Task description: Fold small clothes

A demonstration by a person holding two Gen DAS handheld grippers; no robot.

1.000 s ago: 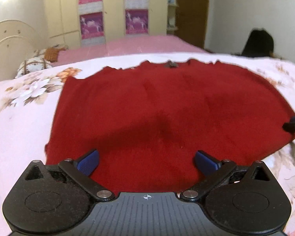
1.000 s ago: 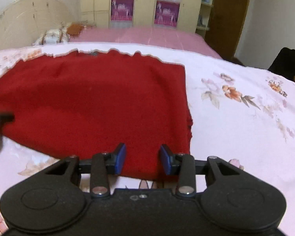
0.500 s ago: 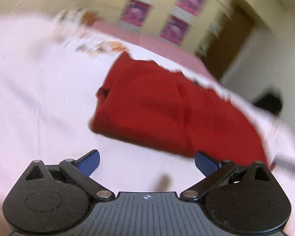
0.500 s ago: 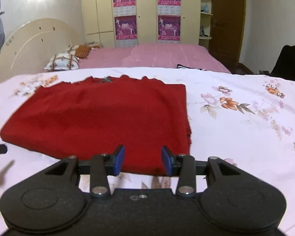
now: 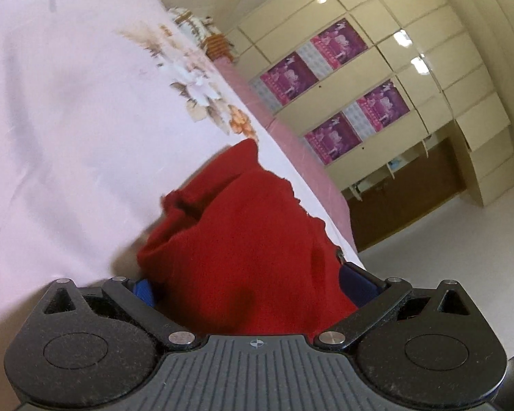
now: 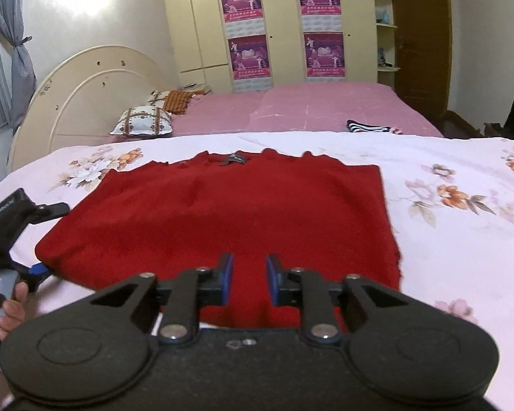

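Observation:
A folded red knit garment lies flat on the floral pink bedsheet. In the left wrist view the garment fills the space between the wide-apart blue pads, its near left corner reaching deep into the open left gripper, which is rolled on its side. The left gripper also shows in the right wrist view at the garment's left corner, held by a hand. My right gripper hovers over the garment's near edge, with a narrow gap between its pads and nothing between them.
A second bed with a pink cover lies behind, with pillows and a striped cloth on it. A cream wardrobe with purple posters and a brown door stand at the back.
My left gripper swung round to the garment's left corner, rolled sideways and moved in until the cloth sits between its open pads. My right gripper drew back and rose slightly.

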